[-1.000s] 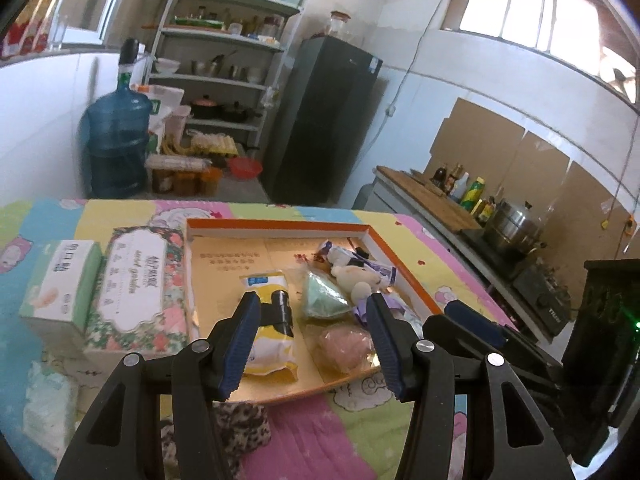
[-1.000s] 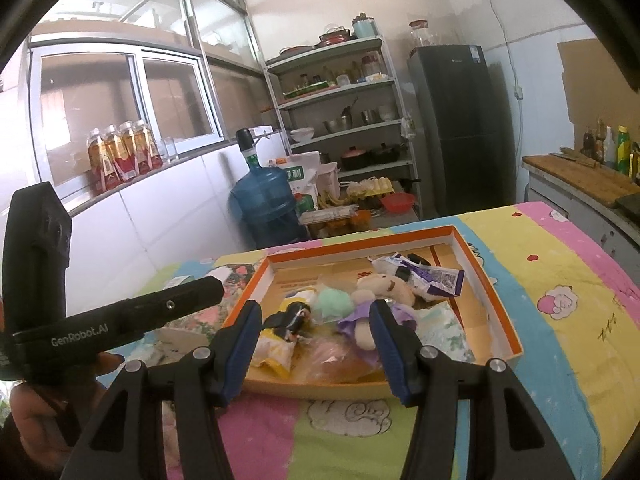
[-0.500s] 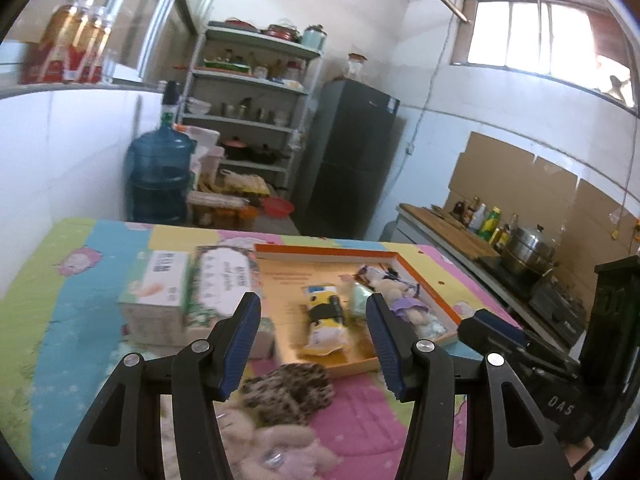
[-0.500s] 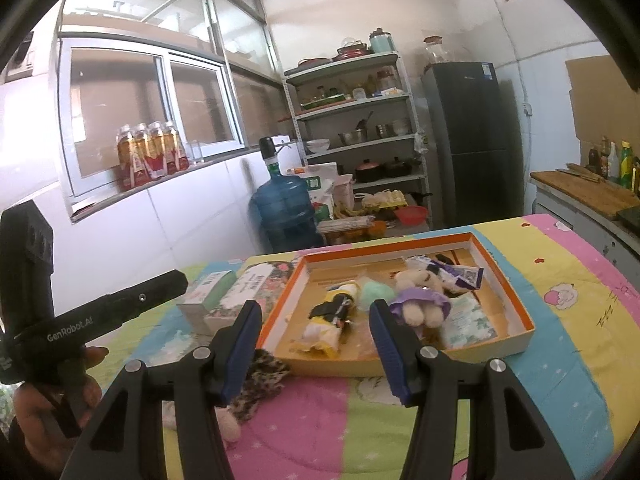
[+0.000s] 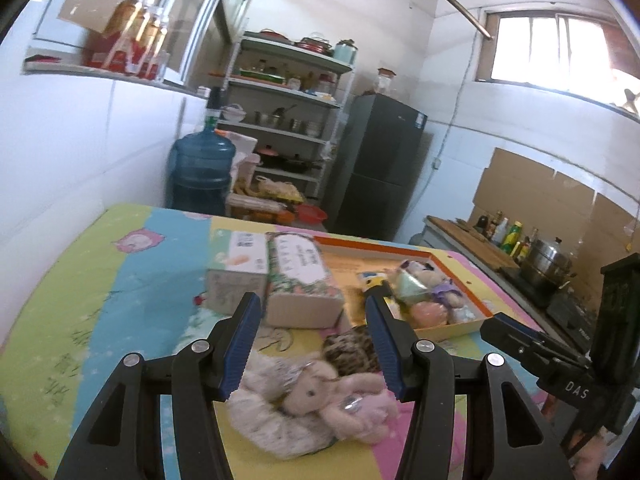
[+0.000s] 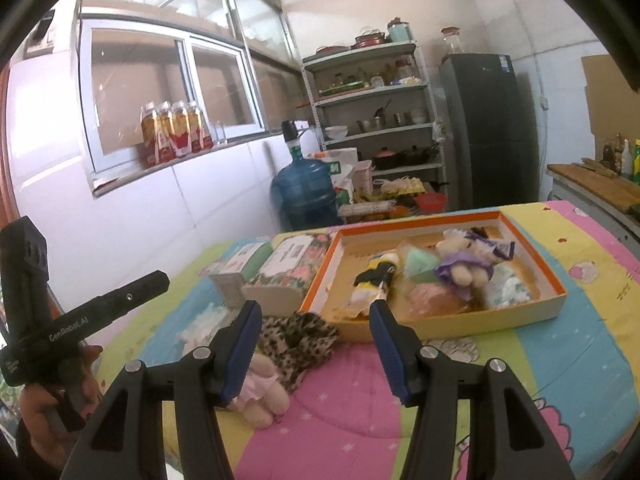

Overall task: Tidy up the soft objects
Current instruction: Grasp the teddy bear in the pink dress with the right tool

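Observation:
An orange-rimmed cardboard tray [image 6: 558,294] [image 5: 464,326] on the colourful tablecloth holds several soft toys and packets, among them a purple-dressed bear [image 6: 464,268]. In front of the tray lie a leopard-print cloth [image 6: 298,338] [image 5: 352,350] and a pink plush toy [image 5: 320,400] [image 6: 260,394]. My left gripper [image 5: 312,344] is open and empty, just above the plush toy. My right gripper [image 6: 314,346] is open and empty, above the leopard cloth and the tray's near edge.
Two tissue boxes, a floral one [image 5: 302,276] [image 6: 286,270] and a pale one [image 5: 240,270], stand left of the tray. A small tissue pack [image 6: 202,324] lies near them. A blue water jug [image 5: 200,172], shelves and a dark fridge [image 5: 376,168] stand beyond the table.
Both grippers have pulled back from over the tray toward the near side of the table. The leopard cloth and pink plush toy have come into view under them.

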`<state>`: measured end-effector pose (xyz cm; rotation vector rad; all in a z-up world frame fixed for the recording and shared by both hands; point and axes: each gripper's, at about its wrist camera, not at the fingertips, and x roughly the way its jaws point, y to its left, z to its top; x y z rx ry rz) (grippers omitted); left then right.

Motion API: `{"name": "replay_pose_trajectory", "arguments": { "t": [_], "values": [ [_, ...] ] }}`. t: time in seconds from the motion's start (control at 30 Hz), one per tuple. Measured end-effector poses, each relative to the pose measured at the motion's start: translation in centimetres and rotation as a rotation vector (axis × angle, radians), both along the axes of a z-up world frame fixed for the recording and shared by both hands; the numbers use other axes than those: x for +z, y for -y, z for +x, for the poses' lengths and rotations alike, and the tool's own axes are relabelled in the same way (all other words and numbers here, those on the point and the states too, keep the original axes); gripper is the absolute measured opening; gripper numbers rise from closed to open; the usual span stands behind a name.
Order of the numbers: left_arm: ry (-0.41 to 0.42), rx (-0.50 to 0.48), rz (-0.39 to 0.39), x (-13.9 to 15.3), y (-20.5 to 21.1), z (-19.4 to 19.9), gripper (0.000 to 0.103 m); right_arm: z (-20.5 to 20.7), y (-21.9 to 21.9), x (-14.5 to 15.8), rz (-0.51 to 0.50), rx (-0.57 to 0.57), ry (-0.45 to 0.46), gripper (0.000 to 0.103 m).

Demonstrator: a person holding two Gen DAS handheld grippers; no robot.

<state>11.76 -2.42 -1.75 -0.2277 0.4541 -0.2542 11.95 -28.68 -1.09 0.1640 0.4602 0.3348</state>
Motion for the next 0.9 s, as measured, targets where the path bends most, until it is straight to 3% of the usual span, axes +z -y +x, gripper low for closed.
{"name": "replay_pose_trajectory", "arguments": {
  "t": [0.33,0.67,0.7,0.77,0.9],
  "values": [
    [-0.021,0.063,0.007,-2.2,-3.4,-0.7,0.057,0.5,-3.8,-1.8,-0.032,0.095,-0.049,0.056],
    [-0.105,0.044,0.003,-6.3,-4.7,-0.5,0.057,2.3,-7.3,-5.0,-0.080,0.175,-0.145,0.056],
    [-0.111,0.045,0.000,-6.6,-4.8,-0.5,0.057,2.6,-7.6,-5.4,-0.088,0.180,-0.155,0.057],
    [-0.122,0.047,-0.010,-7.1,-5.0,-0.4,0.056,2.9,-8.2,-6.0,-0.112,0.192,-0.170,0.068],
    [-0.136,0.045,-0.023,-7.8,-5.3,-0.2,0.056,3.3,-8.9,-7.0,-0.153,0.190,-0.187,0.071]
  ]
}}
